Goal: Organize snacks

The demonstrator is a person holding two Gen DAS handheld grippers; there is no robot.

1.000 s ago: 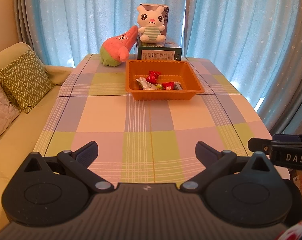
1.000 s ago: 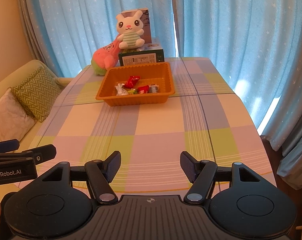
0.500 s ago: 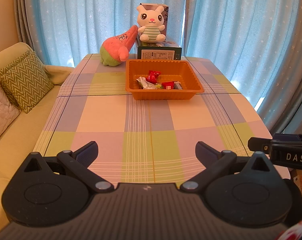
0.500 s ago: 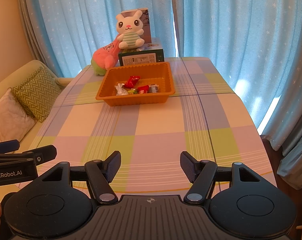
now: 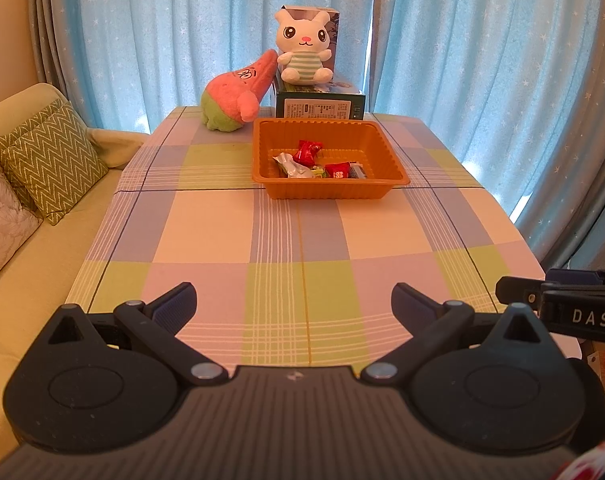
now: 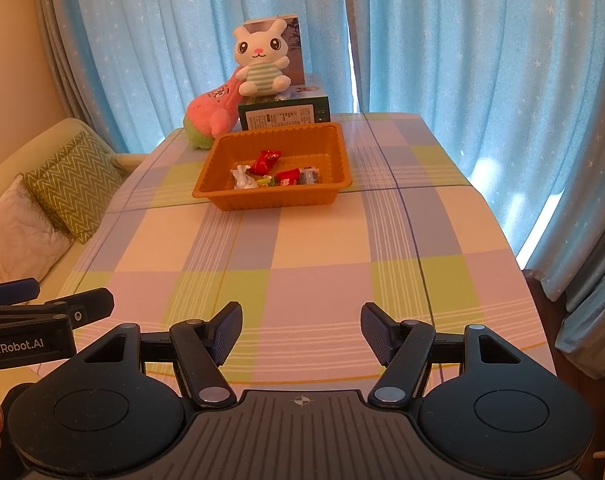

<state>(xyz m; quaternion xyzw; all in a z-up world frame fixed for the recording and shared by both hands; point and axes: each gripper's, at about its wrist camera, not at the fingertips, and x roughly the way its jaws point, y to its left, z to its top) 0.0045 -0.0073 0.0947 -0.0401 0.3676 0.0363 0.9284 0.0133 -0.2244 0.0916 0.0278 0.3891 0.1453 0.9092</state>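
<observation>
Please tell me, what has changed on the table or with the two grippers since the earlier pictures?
Nothing visibly changed. The left gripper and right gripper stay open and empty above the near end of the table, and the snacks lie in the orange tray as before.

Tray (image 5: 394, 162) sits on table (image 5: 206, 232), far half, w/ wrapped snacks (image 5: 316, 164) inside. Just behind tray: box (image 5: 320, 106), rabbit plush (image 5: 305, 50) on top. Behind-left of tray: cone plush (image 5: 236, 98), leaning toward box. Sofa (image 5: 30, 280) w/ cushions (image 5: 52, 160) well left of tray, beside table.
</observation>
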